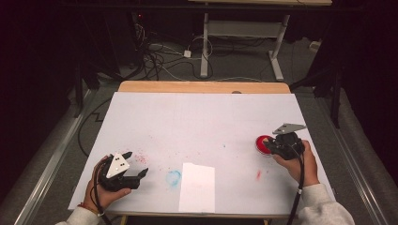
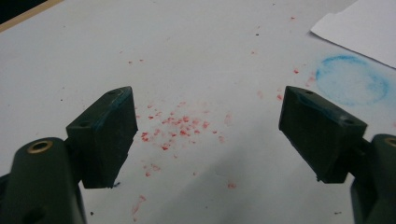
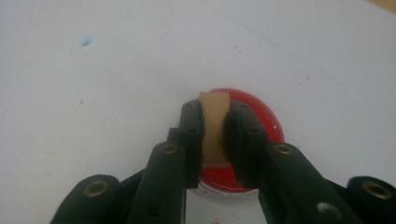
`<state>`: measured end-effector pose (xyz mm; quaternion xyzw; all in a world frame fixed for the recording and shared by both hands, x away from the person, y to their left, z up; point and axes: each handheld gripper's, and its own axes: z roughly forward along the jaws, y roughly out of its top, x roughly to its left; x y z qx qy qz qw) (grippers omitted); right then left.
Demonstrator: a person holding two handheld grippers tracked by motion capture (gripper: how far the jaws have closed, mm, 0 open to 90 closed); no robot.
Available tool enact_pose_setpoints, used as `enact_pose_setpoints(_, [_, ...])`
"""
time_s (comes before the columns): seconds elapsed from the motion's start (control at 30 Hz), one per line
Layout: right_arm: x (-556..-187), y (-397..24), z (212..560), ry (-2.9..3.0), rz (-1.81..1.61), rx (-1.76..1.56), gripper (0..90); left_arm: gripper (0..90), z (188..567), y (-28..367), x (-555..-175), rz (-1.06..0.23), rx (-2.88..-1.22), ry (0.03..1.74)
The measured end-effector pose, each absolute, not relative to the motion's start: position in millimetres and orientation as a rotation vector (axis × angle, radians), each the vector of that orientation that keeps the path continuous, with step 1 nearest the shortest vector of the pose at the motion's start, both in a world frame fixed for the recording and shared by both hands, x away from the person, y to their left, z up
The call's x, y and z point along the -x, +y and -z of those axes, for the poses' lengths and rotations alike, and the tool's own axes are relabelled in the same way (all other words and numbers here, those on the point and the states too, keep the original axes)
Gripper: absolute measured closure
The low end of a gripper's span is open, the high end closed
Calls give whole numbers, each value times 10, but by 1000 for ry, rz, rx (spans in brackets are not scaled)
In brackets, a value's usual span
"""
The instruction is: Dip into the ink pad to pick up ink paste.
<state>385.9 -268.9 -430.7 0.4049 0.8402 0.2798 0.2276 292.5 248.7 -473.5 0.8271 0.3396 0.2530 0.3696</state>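
Observation:
In the right gripper view, my right gripper [image 3: 215, 112] is shut on a small tan block [image 3: 214, 126]. The block stands upright over a round red ink pad [image 3: 264, 116]; I cannot tell whether it touches the pad. From the high view, the same gripper [image 1: 271, 143] sits at the right of the table, partly covering the red pad [image 1: 260, 140]. My left gripper [image 1: 135, 163] rests low at the front left with its jaws wide apart. Nothing is between them [image 2: 210, 126], just red specks [image 2: 177, 125] on the white sheet.
A white paper sheet [image 1: 202, 122] covers the wooden table. A smaller white slip [image 1: 197, 186] lies at the front middle, with a faint blue ring print [image 1: 173, 177] to its left. A red smear [image 1: 258, 175] marks the sheet below the pad. Cables lie on the floor beyond.

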Motion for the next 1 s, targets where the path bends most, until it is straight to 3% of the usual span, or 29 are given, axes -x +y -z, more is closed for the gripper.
enact_pose_setpoints(1.0, [-3949, -2729, 4510, 2345, -756, -1161, 764, 188, 4738, 2467, -2916, -643, -2134, 861])
